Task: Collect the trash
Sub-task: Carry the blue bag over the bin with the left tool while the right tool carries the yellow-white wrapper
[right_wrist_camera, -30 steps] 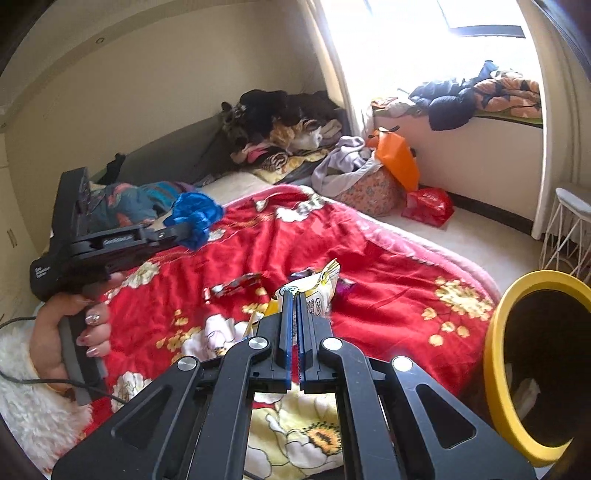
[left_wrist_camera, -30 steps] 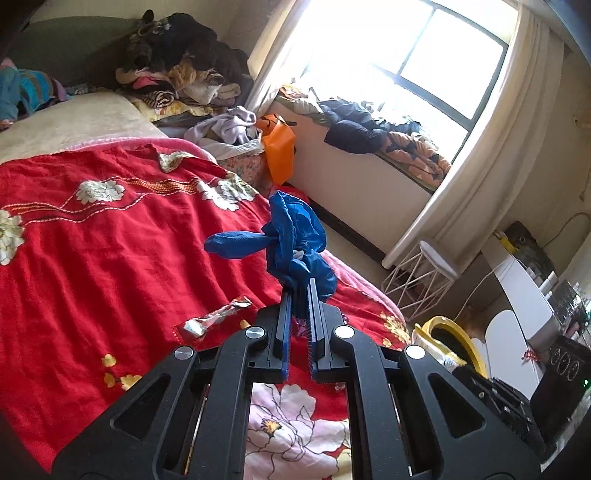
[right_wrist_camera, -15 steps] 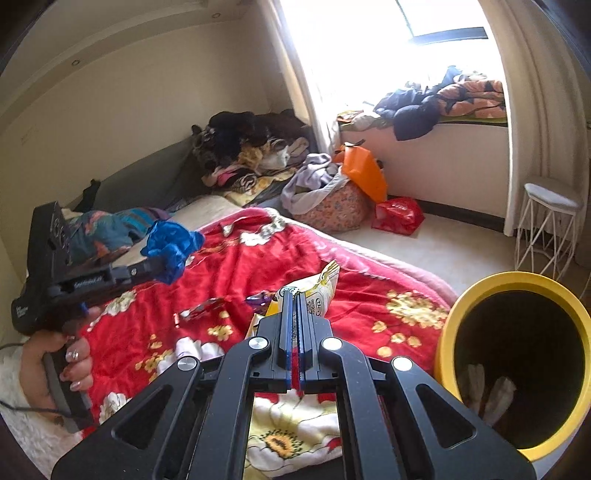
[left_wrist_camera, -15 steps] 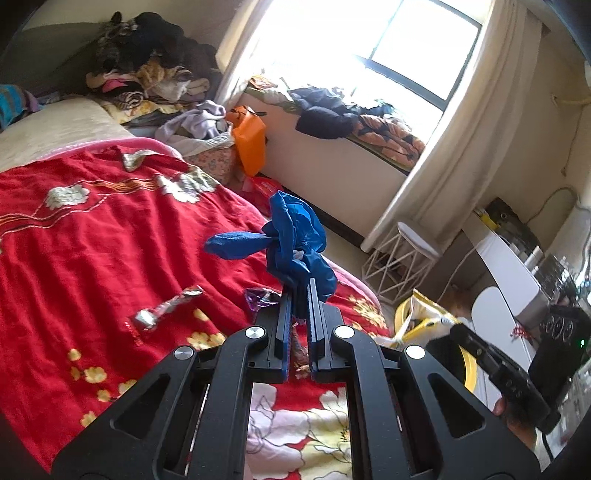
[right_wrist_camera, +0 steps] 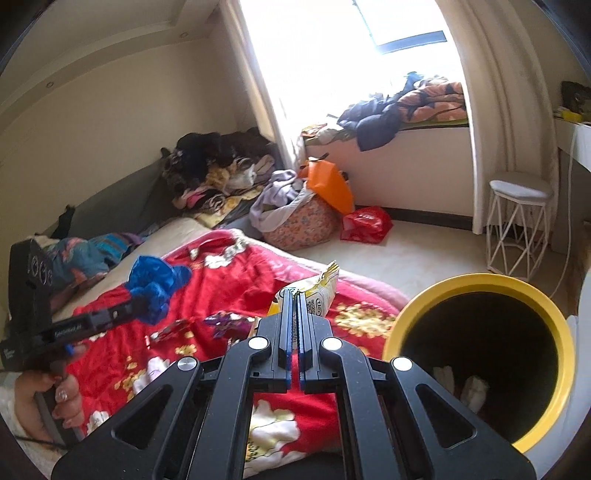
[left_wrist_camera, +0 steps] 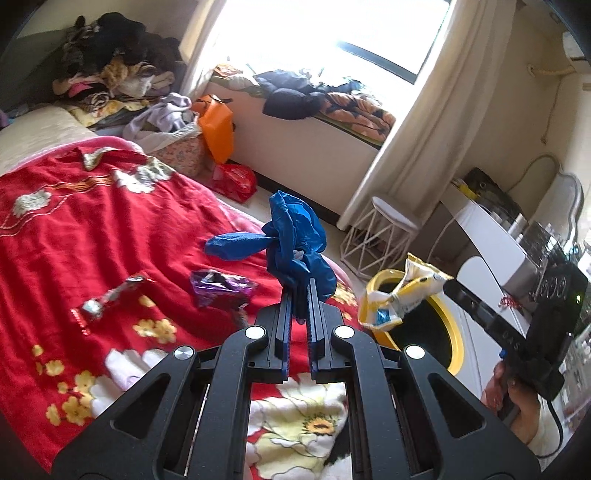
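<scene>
A lived-in home bedroom: a bed under a red floral blanket [left_wrist_camera: 110, 229] fills the lower left, heaped clothes [left_wrist_camera: 107, 70] lie at upper left, a curtained window [left_wrist_camera: 332, 33] with a cluttered window seat [left_wrist_camera: 325, 99] at top centre.

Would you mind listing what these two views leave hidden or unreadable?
- Yellow bin, right wrist view: dark interior; pale items at the bottom unidentifiable.
- Snack bag, right wrist view: lower part hidden behind the right gripper; print unreadable.
- Silver wrapper, left wrist view: blurred, no label legible.
</scene>
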Available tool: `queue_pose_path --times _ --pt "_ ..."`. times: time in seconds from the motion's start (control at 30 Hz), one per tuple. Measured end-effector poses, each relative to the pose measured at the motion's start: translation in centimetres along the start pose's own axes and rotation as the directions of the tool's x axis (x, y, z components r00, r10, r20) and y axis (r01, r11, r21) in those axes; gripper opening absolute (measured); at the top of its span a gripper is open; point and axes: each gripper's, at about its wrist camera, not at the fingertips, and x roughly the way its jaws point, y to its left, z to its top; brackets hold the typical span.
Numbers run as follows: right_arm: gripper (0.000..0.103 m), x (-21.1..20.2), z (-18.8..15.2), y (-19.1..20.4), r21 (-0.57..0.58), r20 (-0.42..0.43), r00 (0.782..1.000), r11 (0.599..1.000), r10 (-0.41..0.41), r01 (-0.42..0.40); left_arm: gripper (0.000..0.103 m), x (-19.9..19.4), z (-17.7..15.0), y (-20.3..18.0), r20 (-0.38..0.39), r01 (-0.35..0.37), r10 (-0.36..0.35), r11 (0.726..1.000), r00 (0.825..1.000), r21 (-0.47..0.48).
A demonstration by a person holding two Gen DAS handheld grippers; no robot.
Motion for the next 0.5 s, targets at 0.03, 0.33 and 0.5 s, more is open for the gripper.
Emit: queue_pose_path --times 0.03,0.33,0.5 --pt "0.002 -0.1 0.0 -0.3 0.006 0.003 1.000 1.000 -0.006 0.006 0.004 0.2 0.0 -0.2 -0.003 0.005 -0.005 1.000 1.000 0.004" --pt "0.002 -0.9 0.1 -2.8 0.060 0.020 0.999 0.997 -0.047 0.046 0.004 2.0 -0.8 -3.0 -0.041 0.052 -0.049 0.997 0.998 0.053" --pt "0.002 -1.2 0.0 -3.7 0.077 0.030 0.997 0.995 -0.072 0.070 0.004 2.8 -1.2 -4.2 -0.061 0.072 -0.068 0.995 0.996 0.075"
